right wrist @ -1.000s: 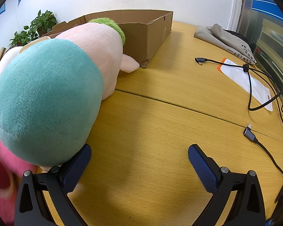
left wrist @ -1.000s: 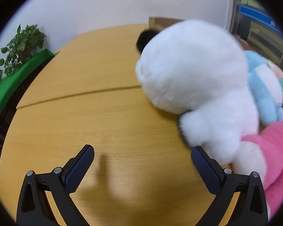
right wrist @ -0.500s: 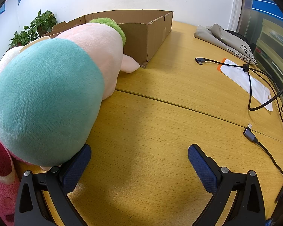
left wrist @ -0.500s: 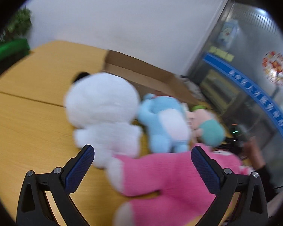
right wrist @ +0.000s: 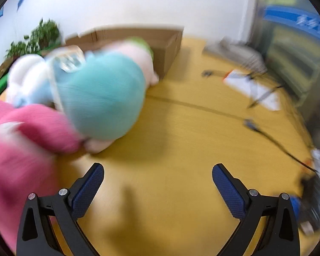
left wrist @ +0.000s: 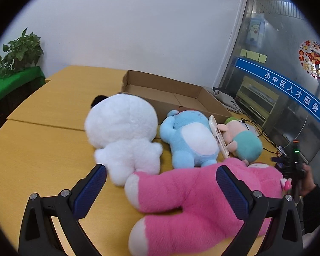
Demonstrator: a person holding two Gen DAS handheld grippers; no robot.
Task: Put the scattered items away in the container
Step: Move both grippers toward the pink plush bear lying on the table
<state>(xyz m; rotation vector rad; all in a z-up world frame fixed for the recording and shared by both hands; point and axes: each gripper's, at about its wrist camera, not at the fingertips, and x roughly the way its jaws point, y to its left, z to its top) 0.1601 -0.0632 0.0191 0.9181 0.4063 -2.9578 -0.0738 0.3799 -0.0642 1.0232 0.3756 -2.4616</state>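
With both sets of jaws spread wide and holding nothing, left gripper hangs over the pink plush on the worktop. Behind it: white plush, blue plush, teal-and-pink plush, all touching. Cardboard box just beyond them, open. Right gripper over bare worktop, teal plush just to its left; that view is blurred.
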